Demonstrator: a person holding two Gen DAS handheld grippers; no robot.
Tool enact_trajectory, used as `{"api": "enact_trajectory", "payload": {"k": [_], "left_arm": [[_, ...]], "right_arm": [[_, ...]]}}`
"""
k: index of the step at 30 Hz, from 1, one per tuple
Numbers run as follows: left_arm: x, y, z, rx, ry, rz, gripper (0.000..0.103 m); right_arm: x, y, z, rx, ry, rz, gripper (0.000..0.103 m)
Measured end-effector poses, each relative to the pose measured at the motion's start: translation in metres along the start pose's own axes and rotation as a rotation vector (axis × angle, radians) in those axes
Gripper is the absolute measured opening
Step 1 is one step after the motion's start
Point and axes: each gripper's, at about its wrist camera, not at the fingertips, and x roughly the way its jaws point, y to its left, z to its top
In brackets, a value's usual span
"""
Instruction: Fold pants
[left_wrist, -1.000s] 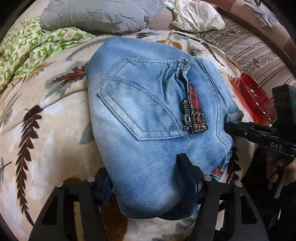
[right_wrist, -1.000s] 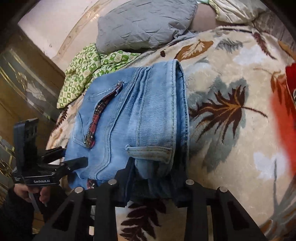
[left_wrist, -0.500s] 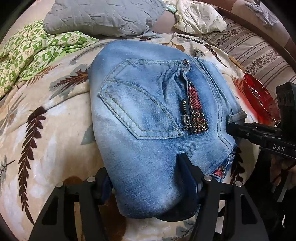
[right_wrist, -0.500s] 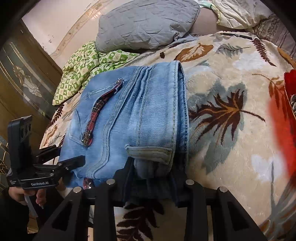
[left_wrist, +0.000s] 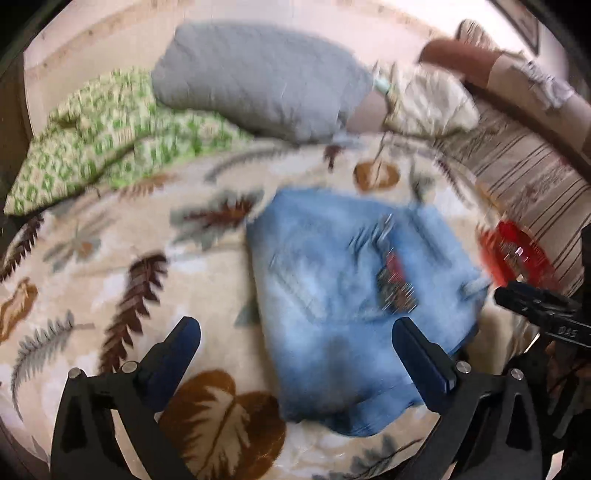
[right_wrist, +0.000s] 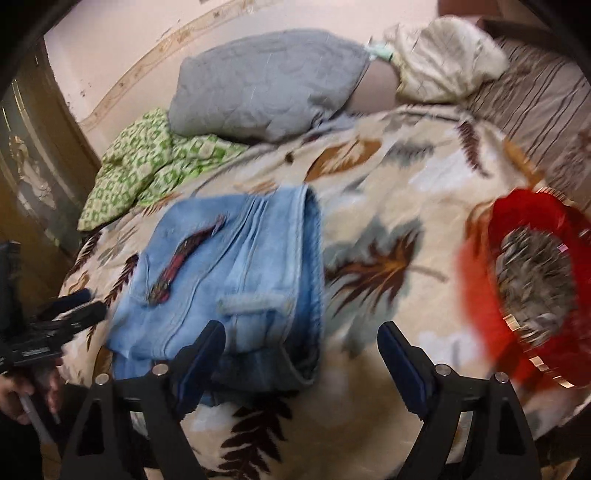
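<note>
The light blue jeans (left_wrist: 343, 295) lie folded into a compact bundle on the leaf-patterned blanket (left_wrist: 122, 266), back pocket and red-trimmed zipper facing up. They also show in the right wrist view (right_wrist: 236, 273). My left gripper (left_wrist: 295, 343) is open and empty, raised above the near edge of the bundle. My right gripper (right_wrist: 299, 343) is open and empty, just above the waistband end with its belt loop. Each gripper shows at the side of the other's view, the right one (left_wrist: 535, 306) and the left one (right_wrist: 66, 314). Both frames are motion-blurred.
A red dish (right_wrist: 535, 280) sits on the blanket to the right of the jeans. A grey pillow (left_wrist: 258, 77), a green patterned cloth (left_wrist: 110, 136) and a cream cloth (left_wrist: 424, 99) lie at the far side. A wooden cabinet (right_wrist: 33, 177) stands at the left.
Both grippers have opened and let go of the jeans, then pulled back and up. The folded jeans now rest on the blanket.
</note>
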Motion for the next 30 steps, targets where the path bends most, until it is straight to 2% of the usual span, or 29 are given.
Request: {"api": "enact_trajectory", "payload": {"k": [3,6,9,14,19,23,29,30], "left_arm": [[-0.02,-0.013,0.007,0.027,-0.084,0.026,0.103],[-0.04,-0.025,0.011,0.06,-0.194,0.03,0.103],[-0.048,-0.03,0.013,0.065,-0.261,0.077,0.103],[-0.053,-0.024,0.02,-0.014,-0.296,0.081,0.103],[-0.067,-0.02,0.013,-0.039,-0.34,0.079,0.103],[-0.079,-0.02,0.01,-0.033,-0.358,0.084,0.103],[-0.085,-0.012,0.007,-0.086,-0.325,0.092,0.103],[-0.089,-0.009,0.004,-0.094,-0.341,0.088,0.103]], "right_arm": [[-0.02,0.003,0.008,0.007,-0.048,-0.034,0.092],[-0.041,0.011,0.014,-0.009,-0.11,-0.078,0.103],[-0.051,0.027,0.018,-0.056,-0.135,-0.134,0.103],[-0.057,0.062,0.021,-0.165,-0.191,-0.235,0.103],[-0.067,0.073,0.017,-0.159,-0.217,-0.256,0.103],[-0.076,0.081,0.015,-0.135,-0.229,-0.314,0.103],[-0.098,0.098,0.015,-0.109,-0.292,-0.307,0.103],[-0.101,0.101,0.013,-0.113,-0.311,-0.298,0.103]]}}
